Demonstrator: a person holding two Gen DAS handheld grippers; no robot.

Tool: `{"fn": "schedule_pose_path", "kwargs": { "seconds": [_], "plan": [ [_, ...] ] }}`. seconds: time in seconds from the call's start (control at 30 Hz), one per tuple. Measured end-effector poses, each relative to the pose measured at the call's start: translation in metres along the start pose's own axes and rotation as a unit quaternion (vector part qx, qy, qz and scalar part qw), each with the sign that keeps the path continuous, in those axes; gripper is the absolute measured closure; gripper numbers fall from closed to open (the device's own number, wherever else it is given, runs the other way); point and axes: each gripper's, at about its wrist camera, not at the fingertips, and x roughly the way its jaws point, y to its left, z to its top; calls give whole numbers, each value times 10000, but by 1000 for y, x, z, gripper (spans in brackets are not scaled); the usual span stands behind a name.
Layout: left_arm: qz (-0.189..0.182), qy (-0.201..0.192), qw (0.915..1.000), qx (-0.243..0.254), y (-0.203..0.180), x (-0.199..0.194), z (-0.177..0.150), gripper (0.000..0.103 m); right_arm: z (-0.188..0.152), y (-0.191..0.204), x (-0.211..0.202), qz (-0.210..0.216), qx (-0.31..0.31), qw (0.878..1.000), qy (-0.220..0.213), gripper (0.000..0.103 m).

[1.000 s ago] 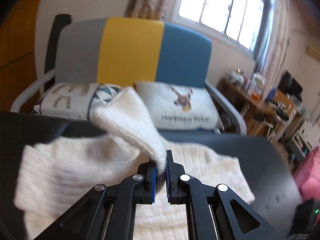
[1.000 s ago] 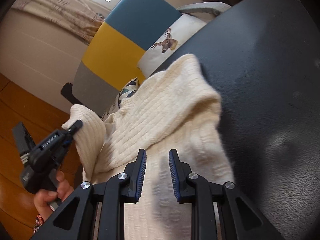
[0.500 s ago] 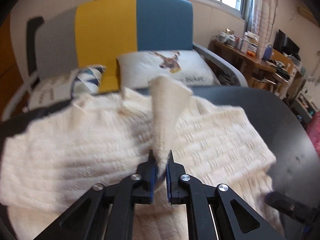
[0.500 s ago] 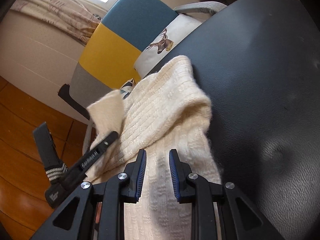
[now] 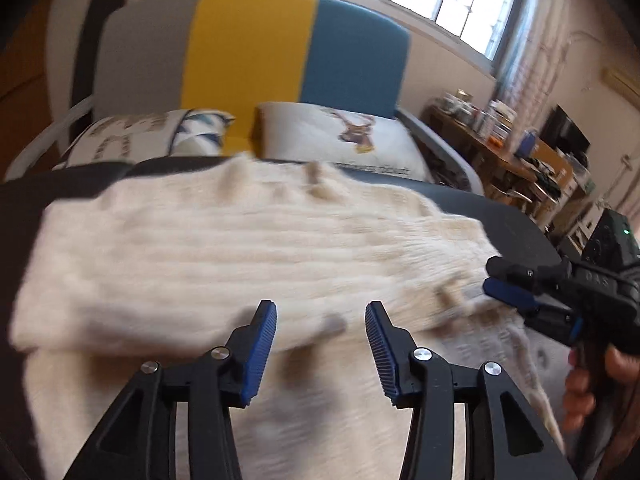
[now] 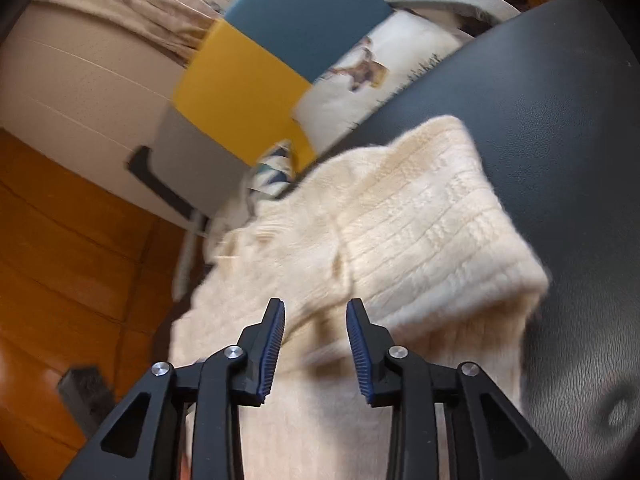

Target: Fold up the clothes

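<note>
We see the cream sweater (image 5: pixel 248 256) spread on the dark table (image 5: pixel 516 220), in front of the striped sofa (image 5: pixel 248 48). Left gripper (image 5: pixel 321 344) — jaws just opened, empty, above the sweater. Right gripper (image 6: pixel 316 340) — jaws just widened, holding nothing.

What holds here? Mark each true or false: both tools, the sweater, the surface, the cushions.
1. The left tool grips a sleeve. False: its jaws have just been opening, with nothing between them.
2. The cream sweater lies on a dark padded surface. True.
3. The right tool is clamped shut. False: its jaws stand apart above the knit.
4. A deer-print cushion sits on the striped sofa. True.
</note>
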Motion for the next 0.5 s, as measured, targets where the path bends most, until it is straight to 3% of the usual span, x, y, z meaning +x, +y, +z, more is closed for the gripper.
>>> {"fn": "schedule_pose_path", "kwargs": {
  "seconds": [0.17, 0.23, 0.27, 0.33, 0.5],
  "plan": [
    [435, 90, 9980, -445, 67, -15, -21, 55, 8, -1, 29, 109, 267, 9994, 194, 70],
    [396, 119, 9971, -642, 88, -17, -25, 55, 7, 3, 37, -48, 266, 9993, 241, 71],
    [309, 107, 9971, -691, 94, -19, -24, 55, 7, 6, 38, -102, 167, 9995, 235, 74],
    [271, 80, 9965, -788, 105, -21, -20, 55, 7, 15, 39, -230, -54, 9995, 231, 96],
    [333, 5, 9934, -1097, 132, -22, -8, 55, 16, 37, 19, -440, -524, 9976, -129, 96]
  ]
}}
